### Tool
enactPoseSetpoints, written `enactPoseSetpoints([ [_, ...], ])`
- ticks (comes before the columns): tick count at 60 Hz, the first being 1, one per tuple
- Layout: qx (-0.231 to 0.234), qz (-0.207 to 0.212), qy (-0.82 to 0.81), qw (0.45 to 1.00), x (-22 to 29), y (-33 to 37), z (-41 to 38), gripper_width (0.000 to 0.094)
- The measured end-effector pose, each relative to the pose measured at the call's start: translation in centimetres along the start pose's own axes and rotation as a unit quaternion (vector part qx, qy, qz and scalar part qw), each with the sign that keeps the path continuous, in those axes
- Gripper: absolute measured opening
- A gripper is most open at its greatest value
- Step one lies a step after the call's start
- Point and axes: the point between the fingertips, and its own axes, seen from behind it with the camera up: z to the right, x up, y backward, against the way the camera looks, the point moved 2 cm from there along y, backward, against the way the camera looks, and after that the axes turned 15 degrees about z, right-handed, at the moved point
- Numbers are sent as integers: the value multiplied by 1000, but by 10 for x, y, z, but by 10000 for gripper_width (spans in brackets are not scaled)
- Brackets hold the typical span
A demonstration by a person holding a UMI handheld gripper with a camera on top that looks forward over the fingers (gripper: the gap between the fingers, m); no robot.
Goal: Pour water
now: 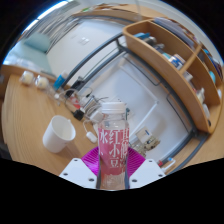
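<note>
The tongs [112, 170] are clamping a clear plastic bottle with pink lettering and a clear cap [113, 140], both pink-padded fingers [93, 160] pressing against its lower body. The bottle is standing upright between them, rising straight ahead of the camera, and its cap is looking as though it is on, though that is hard to settle from here. Whether the bottle is resting on the wooden bench [25, 125] or being carried just above it cannot be told, since its base is hidden between the fingers.

Just beside the bottle, on the bench, a white ceramic mug [60, 133] is sitting with its mouth open; it is probably the vessel meant to receive the water. No water is showing in it as far as can be seen. Beyond the mug, some small cups and jars [40, 80] are standing near the bench's far edge, and a wooden shelf rack [180, 60] is standing off on the other side.

By this showing, the task is only beginning: the bottle is gripped, but it is not tilting and no stream is running. Left to do, in my judgement, are bringing the bottle's mouth over the mug, tipping it, and setting it upright again; the cap, if truly on, would be blocking the pour.
</note>
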Motion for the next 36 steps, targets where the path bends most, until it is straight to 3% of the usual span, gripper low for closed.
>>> enactPoseSetpoints([
  [7,-51,27,-172,983,-7,2,5,322],
  [13,-65,34,-285,956,-17,-3,-2,324],
  [24,-88,51,-343,934,-31,-19,-4,330],
  [36,-90,20,-382,919,-62,-28,-20,340],
])
